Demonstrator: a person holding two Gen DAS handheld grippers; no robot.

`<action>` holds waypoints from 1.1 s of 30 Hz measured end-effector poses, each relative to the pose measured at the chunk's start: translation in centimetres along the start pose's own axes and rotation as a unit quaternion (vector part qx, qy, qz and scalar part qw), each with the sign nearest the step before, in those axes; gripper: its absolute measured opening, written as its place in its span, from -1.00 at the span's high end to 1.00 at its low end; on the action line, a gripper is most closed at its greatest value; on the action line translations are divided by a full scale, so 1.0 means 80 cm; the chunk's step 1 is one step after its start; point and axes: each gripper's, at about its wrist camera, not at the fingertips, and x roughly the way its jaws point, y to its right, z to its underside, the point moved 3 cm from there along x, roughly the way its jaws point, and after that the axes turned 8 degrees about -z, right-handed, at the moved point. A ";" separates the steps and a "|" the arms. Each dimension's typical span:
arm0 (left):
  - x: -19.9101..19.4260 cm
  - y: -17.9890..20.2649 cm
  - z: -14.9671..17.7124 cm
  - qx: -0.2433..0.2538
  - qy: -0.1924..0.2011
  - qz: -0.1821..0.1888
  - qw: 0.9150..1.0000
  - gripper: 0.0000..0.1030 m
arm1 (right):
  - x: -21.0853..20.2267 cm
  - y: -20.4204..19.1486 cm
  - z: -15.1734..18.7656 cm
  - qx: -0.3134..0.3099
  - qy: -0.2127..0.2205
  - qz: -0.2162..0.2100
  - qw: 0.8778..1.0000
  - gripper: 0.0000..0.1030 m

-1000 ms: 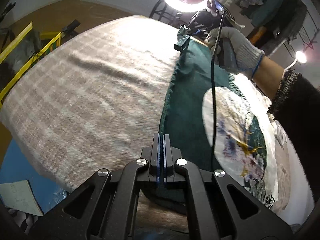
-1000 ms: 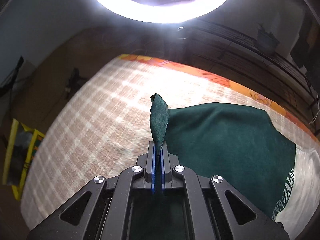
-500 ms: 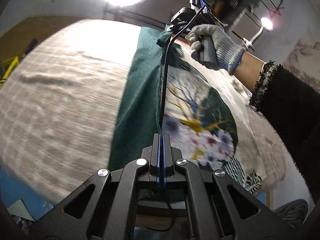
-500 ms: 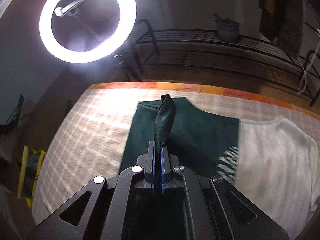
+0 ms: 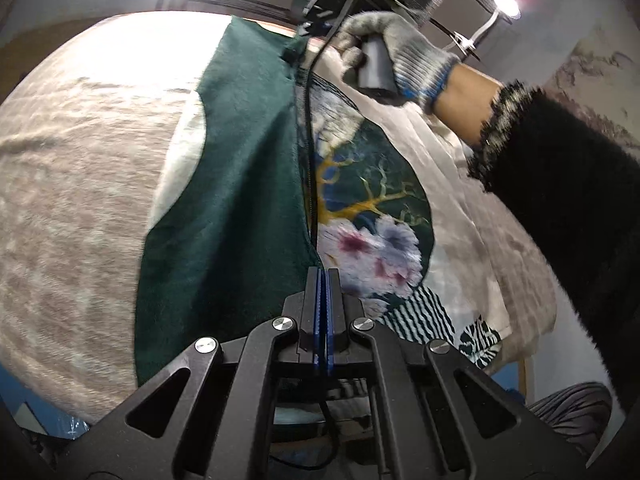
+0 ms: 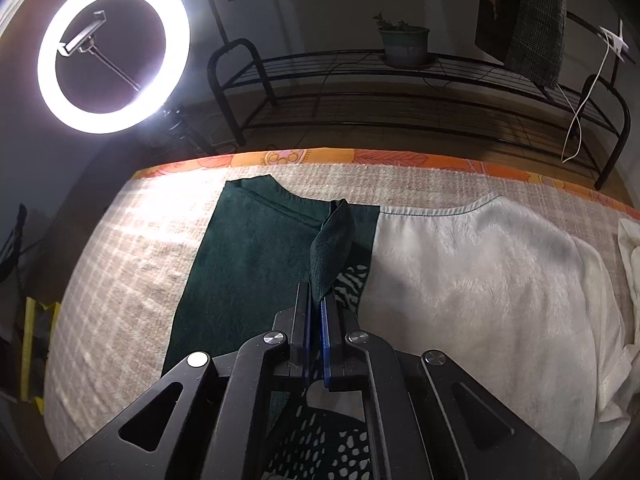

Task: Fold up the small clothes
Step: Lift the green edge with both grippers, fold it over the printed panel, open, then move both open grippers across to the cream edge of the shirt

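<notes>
A small garment with a dark green back (image 5: pixel 236 184) and a white, floral printed front (image 5: pixel 372 216) lies on the checked beige blanket (image 5: pixel 72 184). Its left side is folded over onto the middle. My left gripper (image 5: pixel 322 276) is shut on the near end of the folded green edge. My right gripper (image 6: pixel 316 300) holds a pinch of the green fabric (image 6: pixel 332 248) at the far end near the neckline, its jaws slightly parted. The green panel (image 6: pixel 248 264) and white fleece part (image 6: pixel 480 280) show in the right wrist view. The gloved right hand (image 5: pixel 396 52) appears in the left wrist view.
A ring light (image 6: pixel 114 52) and a black metal rack (image 6: pixel 400 92) with a potted plant stand beyond the bed's orange edge (image 6: pixel 360 158). Another white cloth (image 6: pixel 628 280) lies at the right. Clothes hang at the upper right.
Both grippers carried the green edge rightward, folding the left side over the printed front. The right gripper's jaws have parted slightly around the fabric.
</notes>
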 end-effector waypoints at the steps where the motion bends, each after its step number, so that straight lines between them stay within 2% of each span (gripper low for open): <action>1: 0.002 0.003 0.002 0.004 -0.004 0.000 1.000 1.00 | 0.002 0.004 0.002 -0.003 -0.002 0.004 1.000 0.95; 10: 0.015 0.013 0.015 0.021 -0.026 -0.003 0.999 1.00 | 0.009 0.048 0.022 0.020 -0.011 0.030 0.999 0.95; 13: 0.018 0.020 0.022 0.033 -0.041 0.013 0.999 1.00 | 0.002 0.057 0.023 0.026 0.001 0.036 0.999 0.95; 17: 0.014 0.027 0.030 0.052 -0.042 0.014 0.998 1.00 | -0.017 0.064 0.020 0.037 0.018 0.030 0.999 0.91; 19: 0.009 0.030 0.031 0.060 -0.036 0.014 0.997 1.00 | -0.029 0.069 0.018 0.047 0.025 0.042 0.998 0.77; 20: 0.005 0.031 0.033 0.064 -0.034 0.015 0.997 1.00 | -0.034 0.072 0.018 0.052 0.023 0.046 0.997 0.48; 22: -0.002 0.030 0.035 0.065 -0.033 0.017 0.997 0.91 | -0.052 0.077 0.018 0.062 0.032 0.042 0.997 0.05; 26: -0.024 0.024 0.042 0.064 -0.032 0.041 0.997 0.60 | -0.090 0.080 0.021 0.075 0.048 0.025 0.996 0.04; 33: -0.074 0.035 0.060 0.104 -0.007 0.076 0.992 0.59 | -0.172 0.079 0.043 0.079 0.079 0.011 0.994 0.03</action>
